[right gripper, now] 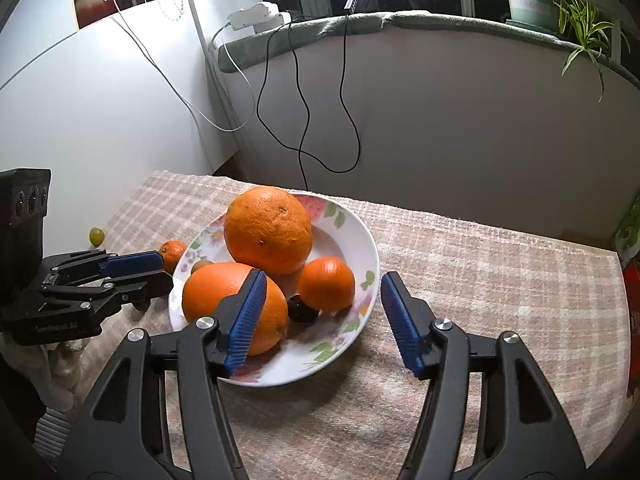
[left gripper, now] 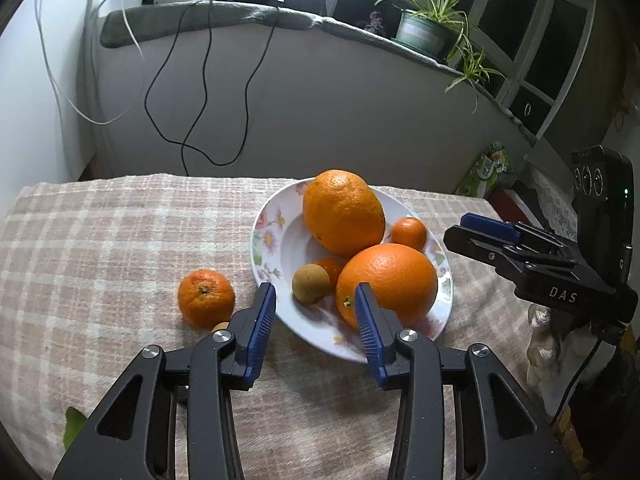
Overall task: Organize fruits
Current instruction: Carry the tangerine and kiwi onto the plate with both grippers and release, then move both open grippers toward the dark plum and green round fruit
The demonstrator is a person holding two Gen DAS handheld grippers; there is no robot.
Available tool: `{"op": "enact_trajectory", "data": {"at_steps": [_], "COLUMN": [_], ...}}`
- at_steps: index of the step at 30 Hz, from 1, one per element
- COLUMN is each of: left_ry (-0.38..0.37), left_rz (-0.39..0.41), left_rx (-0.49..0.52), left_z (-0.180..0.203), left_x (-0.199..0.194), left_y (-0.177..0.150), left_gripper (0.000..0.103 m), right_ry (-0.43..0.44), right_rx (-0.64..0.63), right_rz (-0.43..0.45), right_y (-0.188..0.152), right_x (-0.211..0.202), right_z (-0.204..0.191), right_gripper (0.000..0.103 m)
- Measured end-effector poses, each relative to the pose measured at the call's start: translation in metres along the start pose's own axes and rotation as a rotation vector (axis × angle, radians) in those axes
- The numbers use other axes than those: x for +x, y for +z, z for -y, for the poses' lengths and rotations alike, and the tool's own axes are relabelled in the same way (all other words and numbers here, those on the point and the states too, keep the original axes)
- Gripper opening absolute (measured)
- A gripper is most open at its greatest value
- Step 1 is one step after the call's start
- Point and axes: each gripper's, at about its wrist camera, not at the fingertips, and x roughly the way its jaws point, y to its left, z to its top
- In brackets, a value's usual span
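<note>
Fruit piled high on flowered plate (left gripper: 266, 216): two big oranges (left gripper: 344, 212), small ones tucked beside. One mandarin (left gripper: 206, 298) left out on checked counter (left gripper: 100, 240), just beside plate rim. Left hand-held gripper (left gripper: 316, 320) spread wide, holding nothing; right hand-held gripper (right gripper: 322, 320) spread wide too, empty. Could bump plate, knock big orange (right gripper: 234, 306) loose, send it rolling off. Could squeeze mandarin badly, let it slip away.

The plate (left gripper: 267, 236) is crowded: 2 big oranges (left gripper: 343, 212) fill its middle, with small fruit wedged between them. Left of the plate, 1 tangerine (left gripper: 206, 298) sits on the worktop (left gripper: 100, 248), with bare cloth beyond it. The cloth right of the plate (right gripper: 500, 280) lies open to the edge.
</note>
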Motion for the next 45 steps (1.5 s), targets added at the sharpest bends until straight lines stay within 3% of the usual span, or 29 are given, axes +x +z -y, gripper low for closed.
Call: {"op": "enact_trajectory", "data": {"at_steps": [12,24,34,45], "left_ry": [0.010,0.054,0.150,0.278], "left_rz": [0.046,0.106,0.145,0.131], "left_rx": [-0.036,-0.110,-0.208,-0.292], "left_z": [-0.017,-0.059,-0.116,-0.172], "left_x": [-0.031,-0.081,-0.124,-0.137], "left_y": [-0.003,-0.018,-0.050,-0.080], "left_gripper": [0.040,0.040,0.040,0.039], "right_ry": [0.010,0.082,0.190,0.226], "right_rx": [-0.017,-0.090,-0.146,-0.175], "right_rz": [0.028,0.053,0.023,-0.051], "right_y": [0.000,-0.004,-0.019,-0.035], "right_x": [-0.018,-0.039,-0.030,0.006], "right_z": [-0.018,-0.071,-0.129,-0.177], "right_gripper": [0.067,0.067,0.067,0.066]}}
